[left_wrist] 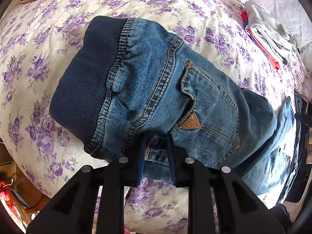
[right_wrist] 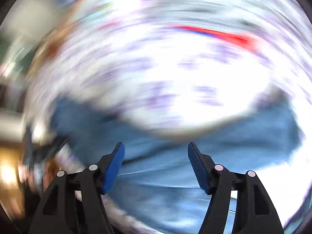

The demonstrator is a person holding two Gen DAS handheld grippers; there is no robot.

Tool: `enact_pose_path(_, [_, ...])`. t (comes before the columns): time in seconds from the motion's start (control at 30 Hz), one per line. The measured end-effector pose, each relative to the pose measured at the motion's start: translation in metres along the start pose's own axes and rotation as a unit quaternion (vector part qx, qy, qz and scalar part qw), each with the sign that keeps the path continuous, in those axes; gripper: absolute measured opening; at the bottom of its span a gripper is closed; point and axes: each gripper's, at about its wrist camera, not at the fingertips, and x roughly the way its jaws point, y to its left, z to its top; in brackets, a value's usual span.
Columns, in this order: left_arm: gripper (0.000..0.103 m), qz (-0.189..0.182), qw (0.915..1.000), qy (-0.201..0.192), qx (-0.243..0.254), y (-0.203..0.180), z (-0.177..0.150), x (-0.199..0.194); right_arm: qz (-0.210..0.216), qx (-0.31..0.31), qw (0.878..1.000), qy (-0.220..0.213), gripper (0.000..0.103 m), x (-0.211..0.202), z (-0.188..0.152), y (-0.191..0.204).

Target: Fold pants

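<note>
1. The jeans (left_wrist: 156,89) lie in the middle of the bed, on a bedspread (left_wrist: 39,62) printed with purple flowers. The dark ribbed waistband (left_wrist: 81,81) points toward the bed's left side and the back pocket (left_wrist: 210,105) faces up.
2. They look doubled lengthwise already, one half laid over the other, with the legs trailing off toward the right edge of the left wrist view.
3. The left gripper (left_wrist: 157,156) points down at the near edge of the denim, its pads drawn close together and pinching a fold of the cloth between them.
4. The right gripper (right_wrist: 156,165) stands with its blue pads well apart and nothing clamped; blue cloth (right_wrist: 165,175) shows behind them, but its view is too smeared to tell more.
5. By my reckoning the lengthwise fold is done, while bringing the legs up toward the waistband and smoothing the bundle is left.
6. A folded grey garment (left_wrist: 269,35) with red and blue trim sits near the bed's far right corner.
</note>
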Motion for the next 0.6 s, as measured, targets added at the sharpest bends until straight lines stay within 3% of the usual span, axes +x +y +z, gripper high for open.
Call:
enact_pose_path(0.07, [0.021,0.000,1.0000,-0.001,0.001,0.000,0.000,0.000,-0.010,0.114,0.993,0.026,0.068,-0.002,0.020,-0.062])
enact_pose_path(0.13, [0.021,0.000,1.0000,-0.002,0.002,0.000,0.001,0.000,-0.046,0.178,0.982,0.035,0.068,-0.002,0.035,-0.097])
enact_pose_path(0.23, [0.021,-0.007,1.0000,-0.004,0.001,0.001,0.000,0.000,-0.055,0.207,0.976,0.045,0.068,0.009,0.055,-0.112])
enact_pose_path(0.37, [0.021,-0.023,0.9997,-0.013,-0.002,0.007,-0.001,-0.001,-0.110,0.237,0.963,0.062,0.067,0.036,0.075,-0.120])
enact_pose_path(0.47, [0.021,-0.031,0.9993,-0.019,-0.005,0.011,-0.002,-0.002,-0.171,0.251,0.948,0.095,0.068,0.067,0.074,-0.123])
enact_pose_path(0.53, [0.021,-0.037,0.9990,-0.021,-0.009,0.014,-0.002,-0.003,-0.177,0.248,0.949,0.078,0.068,0.073,0.067,-0.121])
enact_pose_path(0.57, [0.020,-0.041,0.9989,-0.021,-0.012,0.016,-0.003,-0.003,-0.181,0.238,0.952,0.071,0.065,0.073,0.065,-0.118])
enact_pose_path(0.6, [0.020,-0.043,0.9987,-0.021,-0.014,0.017,-0.003,-0.003,-0.190,0.221,0.954,0.065,0.046,0.070,0.064,-0.115])
